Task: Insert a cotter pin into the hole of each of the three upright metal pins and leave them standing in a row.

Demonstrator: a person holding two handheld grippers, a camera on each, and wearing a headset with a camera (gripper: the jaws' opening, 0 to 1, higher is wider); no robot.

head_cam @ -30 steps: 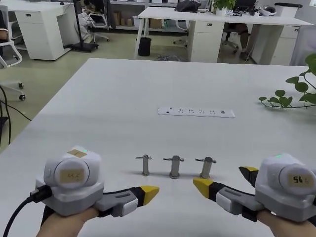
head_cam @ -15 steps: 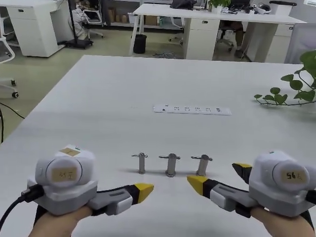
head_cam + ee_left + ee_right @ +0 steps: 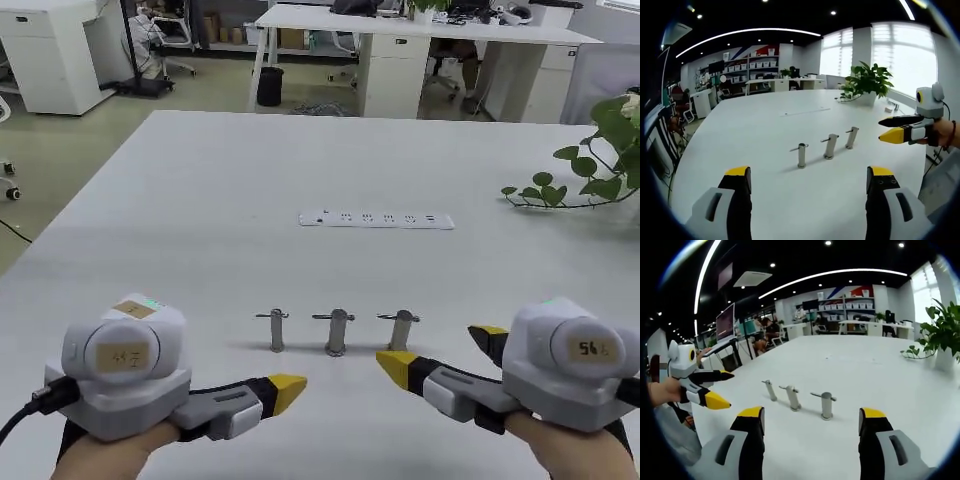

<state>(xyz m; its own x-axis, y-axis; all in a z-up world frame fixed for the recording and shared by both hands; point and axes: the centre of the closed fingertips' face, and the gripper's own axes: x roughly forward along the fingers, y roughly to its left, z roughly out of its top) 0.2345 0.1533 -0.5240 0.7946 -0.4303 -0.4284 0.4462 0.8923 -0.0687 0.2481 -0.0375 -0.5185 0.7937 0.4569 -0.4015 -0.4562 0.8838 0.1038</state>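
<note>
Left tool (image 3: pixel 809 173), right tool (image 3: pixel 812 413): jaws apart, empty. Three pins (image 3: pixel 336 335) upright; cotter pins (image 3: pixel 322 317) barely discernible.

Your three pins (image 3: pixel 336 332) stand in a row on the tabletop (image 3: pixel 200 200), just beyond your left claw (image 3: pixel 810 175) and right claw (image 3: pixel 812 415), with the power strip (image 3: pixel 376 220) behind them and the plant (image 3: pixel 590 165) far right.

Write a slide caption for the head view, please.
Left gripper and right gripper, both open, flank three upright metal pins, cotter pins fitted, in a row on a table.
</note>
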